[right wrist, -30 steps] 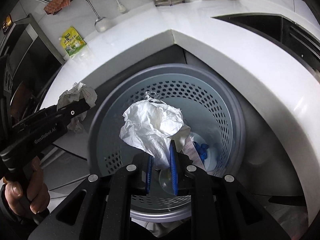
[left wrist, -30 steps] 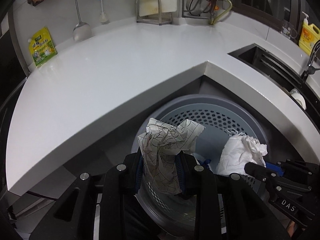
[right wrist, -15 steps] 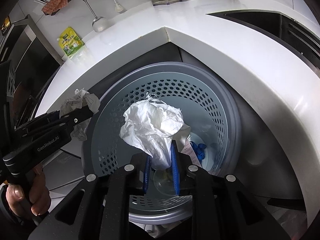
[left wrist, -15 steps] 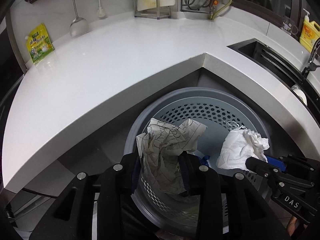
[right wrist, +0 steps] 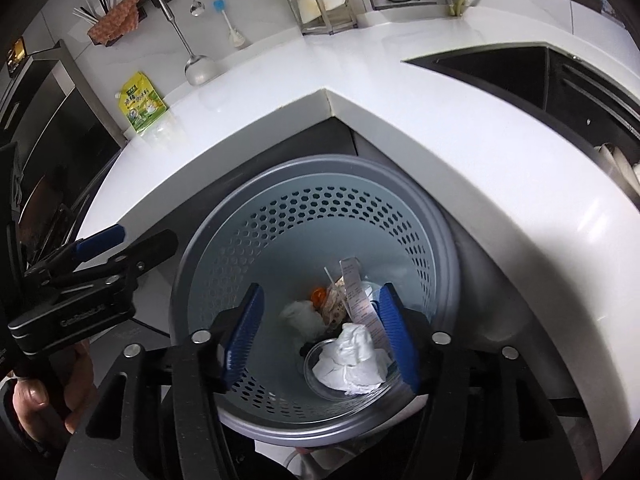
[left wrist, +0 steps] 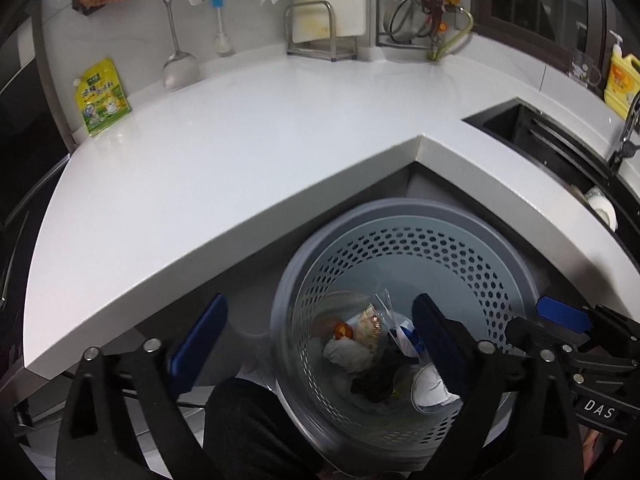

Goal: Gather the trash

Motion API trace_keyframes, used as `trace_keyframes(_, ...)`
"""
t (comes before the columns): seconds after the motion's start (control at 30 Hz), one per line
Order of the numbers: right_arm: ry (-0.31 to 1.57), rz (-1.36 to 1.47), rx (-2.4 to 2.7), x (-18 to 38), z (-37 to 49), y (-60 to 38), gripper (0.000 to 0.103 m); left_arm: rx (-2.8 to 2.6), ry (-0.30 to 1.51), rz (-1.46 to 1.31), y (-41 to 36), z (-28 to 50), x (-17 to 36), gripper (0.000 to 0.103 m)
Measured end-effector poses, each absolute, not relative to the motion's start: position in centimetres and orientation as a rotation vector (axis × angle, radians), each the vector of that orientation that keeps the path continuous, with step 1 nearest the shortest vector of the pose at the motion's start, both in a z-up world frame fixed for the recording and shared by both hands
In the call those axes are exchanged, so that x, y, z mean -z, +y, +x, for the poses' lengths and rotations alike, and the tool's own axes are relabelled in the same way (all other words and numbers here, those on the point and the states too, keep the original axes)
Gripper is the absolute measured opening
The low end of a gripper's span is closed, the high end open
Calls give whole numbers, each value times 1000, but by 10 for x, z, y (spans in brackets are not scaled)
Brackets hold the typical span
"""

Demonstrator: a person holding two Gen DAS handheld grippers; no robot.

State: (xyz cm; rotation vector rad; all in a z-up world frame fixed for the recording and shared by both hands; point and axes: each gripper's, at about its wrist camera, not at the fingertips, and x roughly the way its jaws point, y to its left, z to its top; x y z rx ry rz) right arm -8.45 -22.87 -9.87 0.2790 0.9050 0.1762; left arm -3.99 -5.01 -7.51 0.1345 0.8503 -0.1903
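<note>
A grey perforated bin (left wrist: 400, 216) (right wrist: 320, 164) stands below the corner of the counter. My left gripper (left wrist: 318, 340) hangs over it, its jaws opening wide with nothing between the blue pads. My right gripper (right wrist: 320, 336) is over the bin too, jaws opening and holding nothing. At the bin's bottom, a crumpled white paper (right wrist: 352, 356) (left wrist: 430, 390) rests in a clear plastic cup. Beside it lie a pale paper wad (right wrist: 300, 316) (left wrist: 348, 354), a receipt strip (right wrist: 358, 296) and a small orange scrap (right wrist: 319, 294). Each view shows the other gripper at its side: the right one (left wrist: 560, 320), the left one (right wrist: 100, 248).
The white L-shaped countertop (left wrist: 240, 152) wraps behind the bin. A yellow-green pouch (left wrist: 102, 98) leans on the back wall near a hanging ladle (left wrist: 180, 68). A dark sink (left wrist: 540, 132) and a yellow detergent bottle (left wrist: 622, 84) are on the right. A hand (right wrist: 36, 396) holds the left gripper.
Both grippers have opened. The patterned paper has left the left jaws and the white paper the right jaws; both now lie in the bin.
</note>
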Motion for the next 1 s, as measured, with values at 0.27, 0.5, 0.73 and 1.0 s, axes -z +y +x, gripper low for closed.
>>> trace_keyframes(0.27,900,278,-162,95,-86,-229,66,185,861,116,-46,-41,70,96)
trace_keyframes(0.5,896,260,-155,92,-87,-226,69,178,870,97,-40,-42,69,97)
trace_keyframes(0.73,902,253,-146,92,-87,-226,70,156,880,86,-36,-41,70,97)
trace_keyframes(1.0,908,228,-132,90,-86,-225,71,126,878,89,-34,-41,68,97)
